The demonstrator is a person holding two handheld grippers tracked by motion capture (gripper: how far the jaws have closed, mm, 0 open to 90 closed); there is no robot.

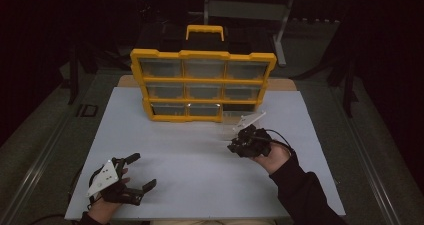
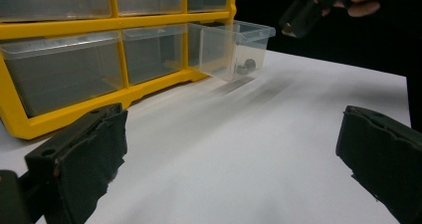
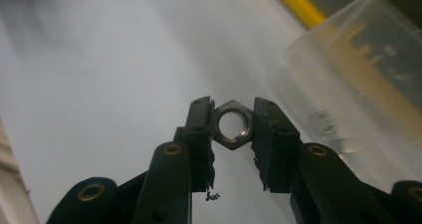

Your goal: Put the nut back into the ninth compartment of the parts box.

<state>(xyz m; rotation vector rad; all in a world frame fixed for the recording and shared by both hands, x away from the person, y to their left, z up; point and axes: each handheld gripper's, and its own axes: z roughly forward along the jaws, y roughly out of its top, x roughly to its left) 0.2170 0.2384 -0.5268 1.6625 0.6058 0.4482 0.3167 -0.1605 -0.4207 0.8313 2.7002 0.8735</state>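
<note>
A yellow drawer cabinet stands upright at the back of the white table. Its bottom right clear drawer is pulled out; in the left gripper view this drawer holds a couple of small dark nuts. My right gripper is shut on a steel hex nut, held above the table just in front of the drawer. In the high view the right gripper hovers near the drawer. My left gripper rests open at the front left, nothing between its pads.
A black toolbox with a yellow handle sits behind the cabinet. The table's front edge runs just ahead of the person's hands. The cabinet's other drawers are pushed in. Dark floor surrounds the table.
</note>
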